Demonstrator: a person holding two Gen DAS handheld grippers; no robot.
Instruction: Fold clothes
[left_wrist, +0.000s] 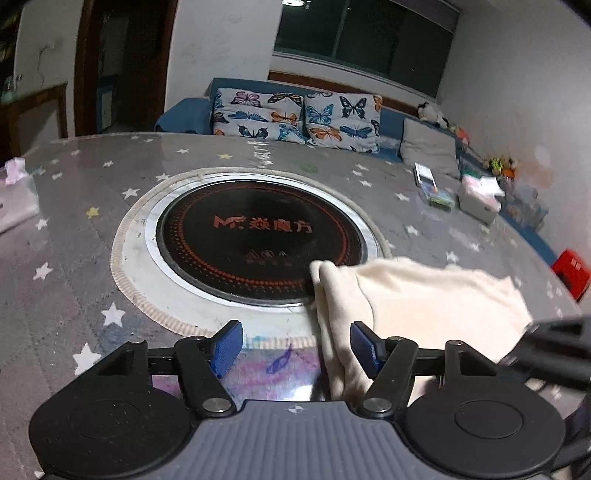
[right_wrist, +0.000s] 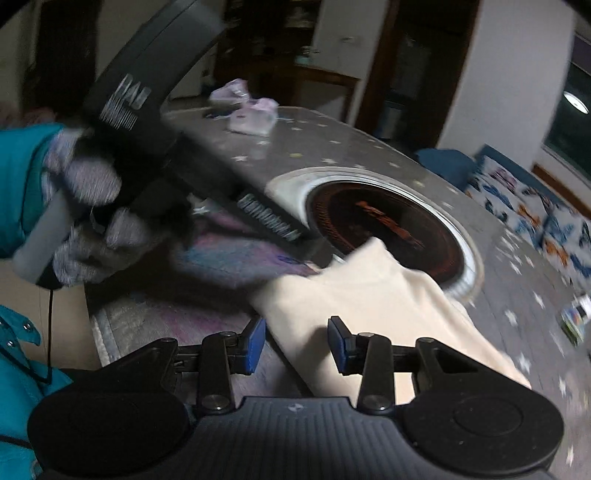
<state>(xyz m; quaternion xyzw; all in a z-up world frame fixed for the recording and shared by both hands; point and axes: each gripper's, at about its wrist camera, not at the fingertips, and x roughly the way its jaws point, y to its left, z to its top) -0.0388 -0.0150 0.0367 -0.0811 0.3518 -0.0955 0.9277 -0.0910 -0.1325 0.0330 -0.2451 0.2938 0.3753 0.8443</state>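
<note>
A cream garment (left_wrist: 424, 295) lies folded on the grey star-patterned table, partly over the round black hotplate (left_wrist: 255, 236). My left gripper (left_wrist: 297, 345) is open, its blue pads either side of the garment's left edge, just above the table. In the right wrist view the same garment (right_wrist: 369, 306) lies in front of my right gripper (right_wrist: 297, 343), which is open with the cloth's near edge between its blue pads. The left gripper's body (right_wrist: 155, 122) and the gloved hand holding it fill the upper left of that view.
The hotplate (right_wrist: 388, 229) is set in a pale ring in the table (left_wrist: 74, 229). A white tissue pack (left_wrist: 14, 199) lies at the left, small boxes (left_wrist: 476, 195) at the far right, a red box (left_wrist: 572, 273) at the right edge. A sofa with butterfly cushions (left_wrist: 295, 114) stands behind.
</note>
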